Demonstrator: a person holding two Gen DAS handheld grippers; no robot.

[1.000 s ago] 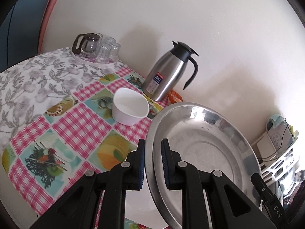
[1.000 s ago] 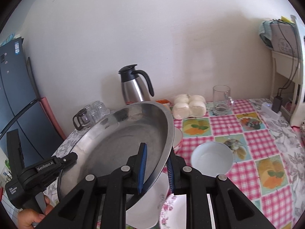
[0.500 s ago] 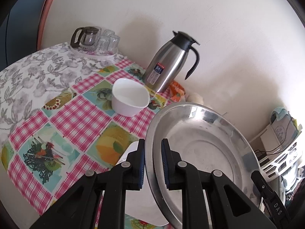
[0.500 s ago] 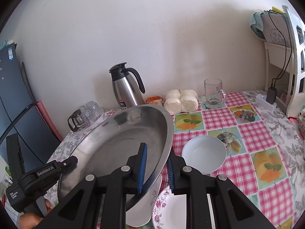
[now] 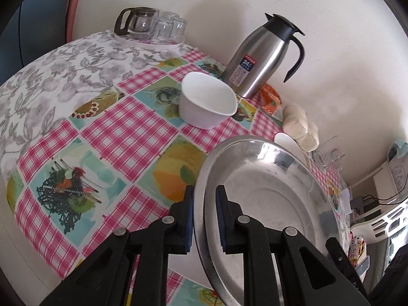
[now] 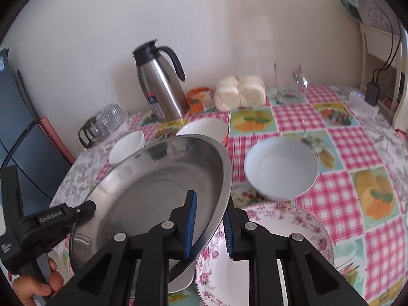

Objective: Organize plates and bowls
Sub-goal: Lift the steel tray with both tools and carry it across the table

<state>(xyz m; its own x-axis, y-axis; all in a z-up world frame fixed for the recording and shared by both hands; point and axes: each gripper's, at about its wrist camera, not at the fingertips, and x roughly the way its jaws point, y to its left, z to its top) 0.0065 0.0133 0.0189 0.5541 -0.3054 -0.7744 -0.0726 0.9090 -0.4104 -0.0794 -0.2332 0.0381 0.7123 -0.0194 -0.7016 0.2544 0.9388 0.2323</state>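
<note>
Two tools: the left tool (image 5: 204,219) and the right tool (image 6: 209,227) were each clamped on opposite edges of one big steel plate (image 6: 163,191).
Plate position: it hung tilted above the near part of the bench (image 6: 357,140), well clear of the cloth, its inside bare.
Step in hand: carrying the steel plate between both tools, probably toward a stack or resting spot.
Next move: likely lowering it level, both tools together, without knocking the dishes underneath.
Flowered plate (image 6: 280,229): lay flat just beneath the right tool, nothing on it.
White bowls: a wide one (image 6: 280,168) beside the flowered plate, a small one (image 5: 206,102) near the steel jug (image 5: 257,58), another (image 6: 204,128) behind the steel plate; none showed any contents.
Glass mug (image 6: 289,84): stood near the wall, seemingly without drink.
</note>
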